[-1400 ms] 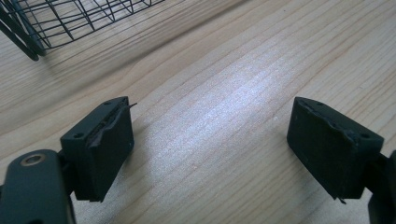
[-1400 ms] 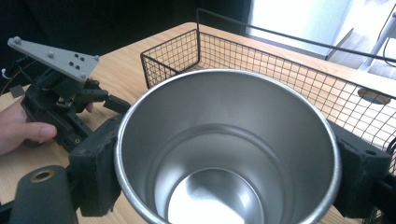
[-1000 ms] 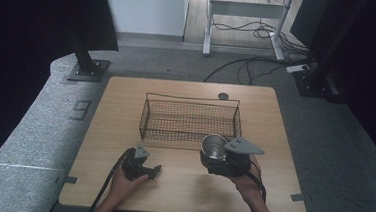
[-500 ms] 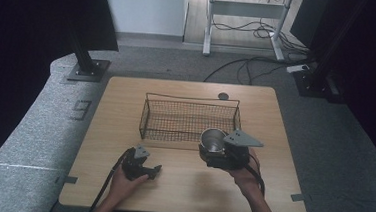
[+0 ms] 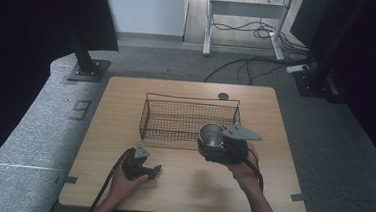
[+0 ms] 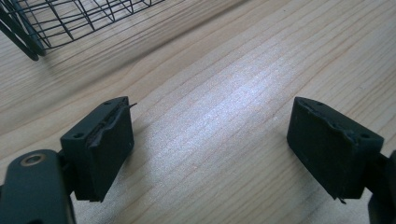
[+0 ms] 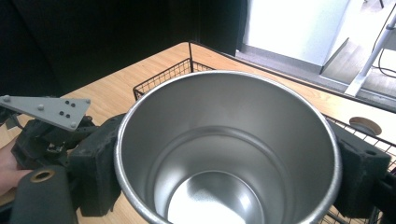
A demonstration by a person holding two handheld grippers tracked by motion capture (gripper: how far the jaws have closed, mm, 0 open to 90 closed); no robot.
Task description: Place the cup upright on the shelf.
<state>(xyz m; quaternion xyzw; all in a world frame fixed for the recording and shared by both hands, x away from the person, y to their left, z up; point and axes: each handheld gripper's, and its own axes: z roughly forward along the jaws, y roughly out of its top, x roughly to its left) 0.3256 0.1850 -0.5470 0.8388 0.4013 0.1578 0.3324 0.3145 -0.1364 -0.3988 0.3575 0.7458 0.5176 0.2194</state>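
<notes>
Wooden table (image 5: pixel 185 191); right tool (image 5: pixel 212 144) grips upright cup (image 5: pixel 211 134).

In the right gripper view the steel cup (image 7: pixel 224 149) is cut off by the bottom edge, so its base and outer wall go unseen, and it hides most of the wire basket (image 7: pixel 177 70) behind it. In the left gripper view the basket (image 6: pixel 70 18) is cropped at the top left corner. In the high view the right gripper (image 5: pixel 226 146) covers the cup's (image 5: pixel 211 133) lower part.
</notes>
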